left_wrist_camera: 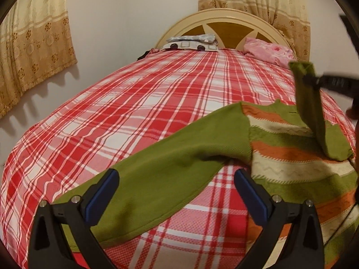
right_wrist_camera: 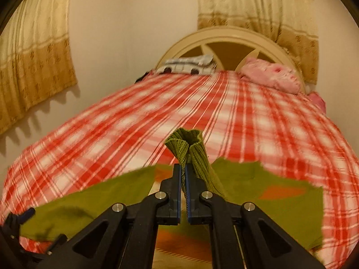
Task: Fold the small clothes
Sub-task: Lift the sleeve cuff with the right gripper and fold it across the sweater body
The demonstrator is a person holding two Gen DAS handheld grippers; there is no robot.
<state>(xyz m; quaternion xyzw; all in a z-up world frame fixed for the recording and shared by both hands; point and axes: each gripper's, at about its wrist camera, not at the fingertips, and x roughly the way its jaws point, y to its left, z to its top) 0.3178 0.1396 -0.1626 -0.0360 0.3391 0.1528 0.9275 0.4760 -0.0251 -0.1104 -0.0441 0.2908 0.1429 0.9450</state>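
A bed (left_wrist_camera: 112, 112) fills the room, spread with a red-and-white plaid cover, its rounded cream headboard (left_wrist_camera: 224, 15) against a pale wall between 2 gold patterned curtains (left_wrist_camera: 33, 51). A pink pillow (left_wrist_camera: 267, 50) and a folded grey-and-white cloth (left_wrist_camera: 190, 42) sit at the head.

The green sweater (left_wrist_camera: 291, 157), banded in orange and cream, lies flat on the near right part of the cover. 1 sleeve (left_wrist_camera: 168, 168) stretches from the body down toward the near left, its long axis diagonal, and passes between the fingers of the left gripper (left_wrist_camera: 177, 197), which stand wide apart just over it. The right gripper (right_wrist_camera: 184, 179) has its fingers clamped together on the ribbed cuff (right_wrist_camera: 188, 143) of the other sleeve, lifted clear of the body, cuff opening pointing toward the headboard.
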